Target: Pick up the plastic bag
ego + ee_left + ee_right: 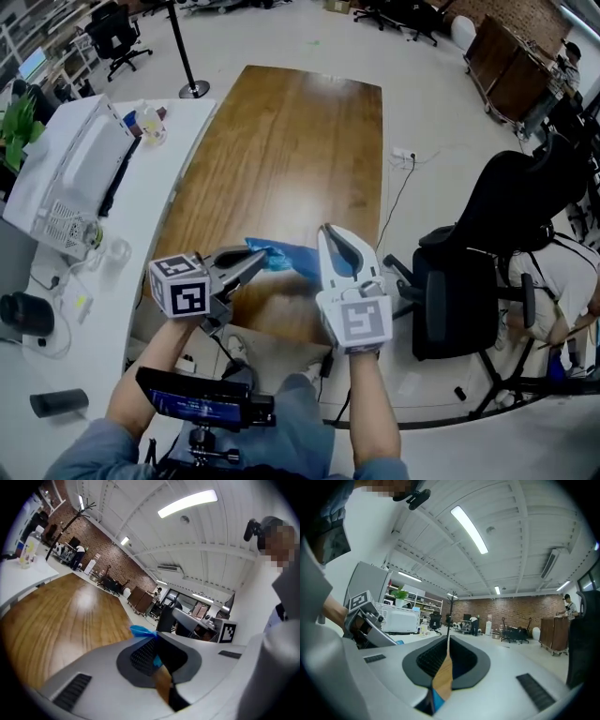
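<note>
A crumpled blue plastic bag (281,255) hangs just above the near end of the wooden table (281,141). My left gripper (261,257) comes in from the left and is shut on the bag's left end. In the left gripper view a blue tuft (140,631) sticks out past the closed tips of that gripper (157,637). My right gripper (328,231) points away along the bag's right side with its jaws together. In the right gripper view its tips (448,639) meet with nothing between them. Blue (436,700) shows low in the slit; whether it is pinched there I cannot tell.
A white desk (141,244) runs along the left with a microwave (75,178), bottles (148,122) and a black cup (26,314). A black office chair (469,281) stands right of the table. A stanchion pole (183,47) stands beyond the desk.
</note>
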Tool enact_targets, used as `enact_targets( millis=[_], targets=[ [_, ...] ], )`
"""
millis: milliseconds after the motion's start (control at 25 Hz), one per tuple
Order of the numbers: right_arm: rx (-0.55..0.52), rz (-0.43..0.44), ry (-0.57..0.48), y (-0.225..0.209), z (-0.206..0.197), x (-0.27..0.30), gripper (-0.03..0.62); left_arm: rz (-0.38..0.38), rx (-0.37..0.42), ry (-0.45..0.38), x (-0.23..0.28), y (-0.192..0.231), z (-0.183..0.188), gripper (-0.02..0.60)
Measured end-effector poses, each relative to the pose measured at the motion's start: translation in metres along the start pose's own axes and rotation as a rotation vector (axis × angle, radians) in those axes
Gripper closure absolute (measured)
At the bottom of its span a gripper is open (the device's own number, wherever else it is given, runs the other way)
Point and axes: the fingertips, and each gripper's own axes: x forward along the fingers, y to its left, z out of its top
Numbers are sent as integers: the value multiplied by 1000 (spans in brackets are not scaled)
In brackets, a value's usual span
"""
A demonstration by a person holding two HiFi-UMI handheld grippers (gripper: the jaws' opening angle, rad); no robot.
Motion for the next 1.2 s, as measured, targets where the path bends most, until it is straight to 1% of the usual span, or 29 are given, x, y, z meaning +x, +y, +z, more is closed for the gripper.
enact_targets(
  millis=[160,400,520,760,880,1200],
  targets=[
    [11,25,10,20,-4,15,576,45,82,35,-17,21,-10,575],
    [23,56,36,45,-15,38,576,122,118,102,-51,64,-28,574],
    [29,78,45,61,-20,51,576,180,121,122,-74,87,-34,574],
    [39,121,52,91,-26,80,576,281,96,122,-120,129,-36,574],
    [45,142,52,104,-28,96,576,310,86,115,-138,144,-33,574],
    [59,174,55,133,-30,132,576,352,107,143,-169,174,-28,574]
  ],
)
